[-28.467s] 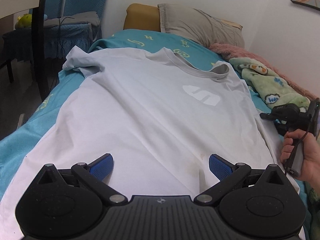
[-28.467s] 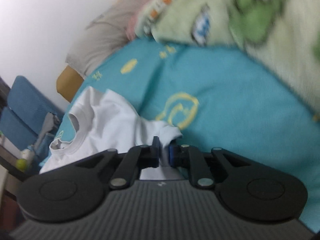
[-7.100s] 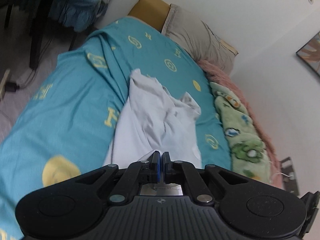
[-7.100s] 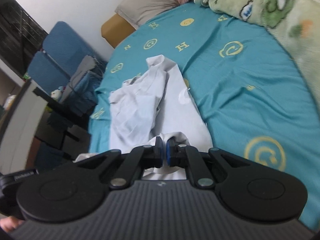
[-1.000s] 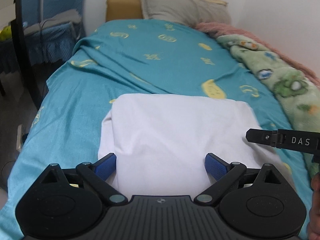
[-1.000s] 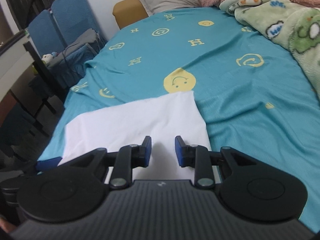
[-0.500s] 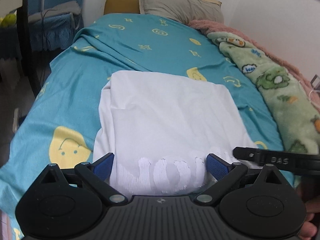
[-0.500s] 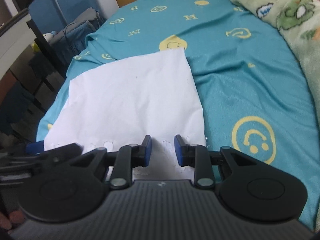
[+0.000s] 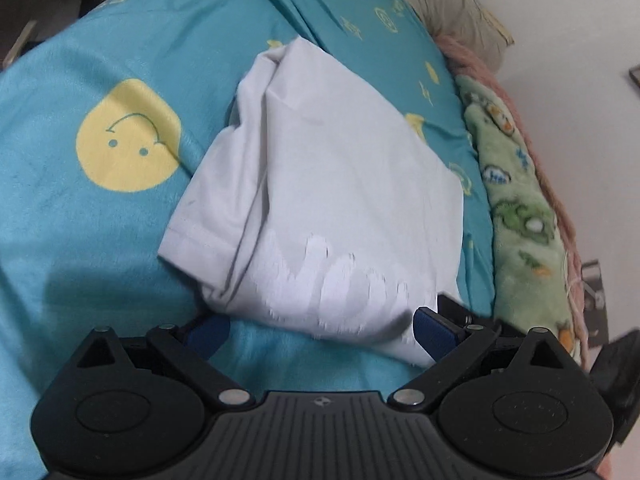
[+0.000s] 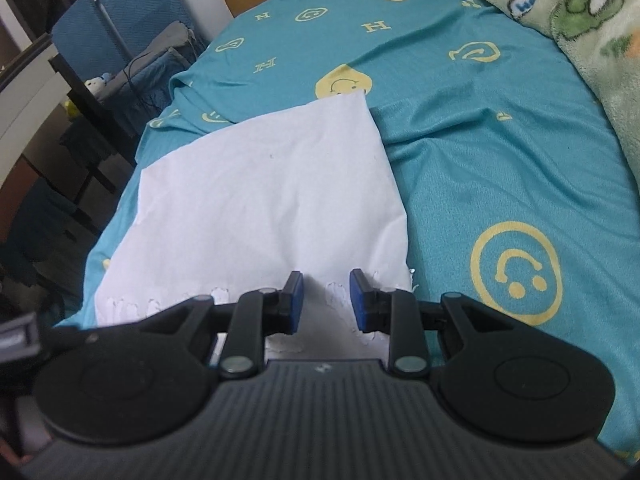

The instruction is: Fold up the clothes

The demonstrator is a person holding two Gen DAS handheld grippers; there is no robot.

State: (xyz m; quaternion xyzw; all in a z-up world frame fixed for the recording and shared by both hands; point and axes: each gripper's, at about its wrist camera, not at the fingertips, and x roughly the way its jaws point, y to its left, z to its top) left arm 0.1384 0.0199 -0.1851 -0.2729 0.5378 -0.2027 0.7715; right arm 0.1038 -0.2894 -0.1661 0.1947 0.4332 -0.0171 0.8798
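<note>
Your shirt (image 9: 340,184) lies folded into a white, roughly square packet on the bed (image 9: 72,240), close to its near edge and nearer the left side. Its top is smooth, with pale raised lettering along the near hem, while on its left side a sleeve layer sticks out from under the top fold with a few creases. Your left gripper (image 9: 320,330) hangs over the near edge of the shirt with its jaws spread wide and nothing between them. Your right gripper (image 10: 326,300) sits at the near right corner of the shirt, jaws narrowly parted over the hem, and the pads are not pressing on the cloth. The bed wears a teal sheet printed with yellow smiley faces and letters. Along its right side lies a green blanket (image 10: 580,20) with cartoon animals, and at the head you have a grey pillow (image 9: 444,8) against a white wall. Left of the bed stand blue chairs (image 10: 108,20) and dark furniture.
</note>
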